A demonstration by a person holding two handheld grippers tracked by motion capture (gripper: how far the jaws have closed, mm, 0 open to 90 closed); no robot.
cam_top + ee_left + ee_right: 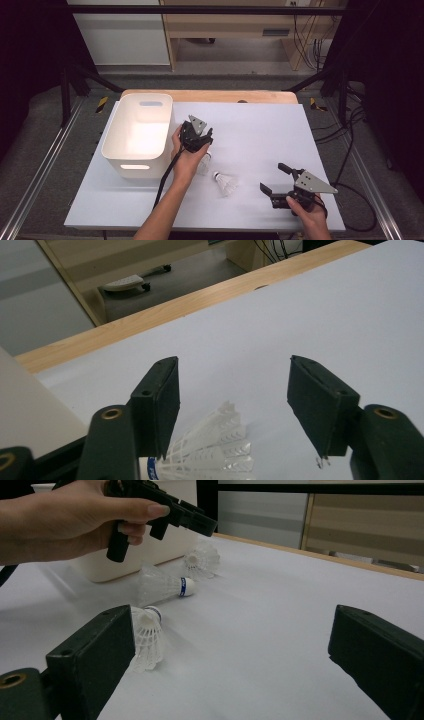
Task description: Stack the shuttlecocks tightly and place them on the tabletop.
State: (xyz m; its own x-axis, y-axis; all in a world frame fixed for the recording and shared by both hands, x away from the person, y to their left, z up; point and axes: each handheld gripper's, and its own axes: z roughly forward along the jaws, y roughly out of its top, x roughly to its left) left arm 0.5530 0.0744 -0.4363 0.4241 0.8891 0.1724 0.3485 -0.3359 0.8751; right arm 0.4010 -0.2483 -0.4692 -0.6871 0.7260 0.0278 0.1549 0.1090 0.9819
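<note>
the step in hand looks like a pick: the left claw [200, 141] hangs over a shuttlecock [210, 450] lying on the tabletop [270, 135], just beside the white bin [137, 135]. no pad presses on it yet. in the left gripper view the two black jaws stand partly apart, about half their spread, with nothing clamped. the feathered skirt of the shuttlecock lies low between the jaws and off to the left one, its feathers right by that jaw's tip and its blue-banded cork end pointing down toward the bottom edge of the view. a clear stretch of tabletop shows between the feathers and the right jaw.

my judgement is that the next move calls for the left claw to shift a little toward its own left jaw side so the shuttlecock sits midway between the jaws, then sink the last bit and close gently on it. feathers crush easily, so a light squeeze, or a grip nearer the cork, would serve better. the bin right beside the left claw seems the likely place to drop it.

the right claw [278, 179] rests low near the tabletop's near edge, jaws wide apart and holding nothing. a second shuttlecock [226, 183] lies ahead of it toward its left jaw, well short of the pads. in the right gripper view a third [201, 560] lies farther off, under the left claw and near the bin.
</note>
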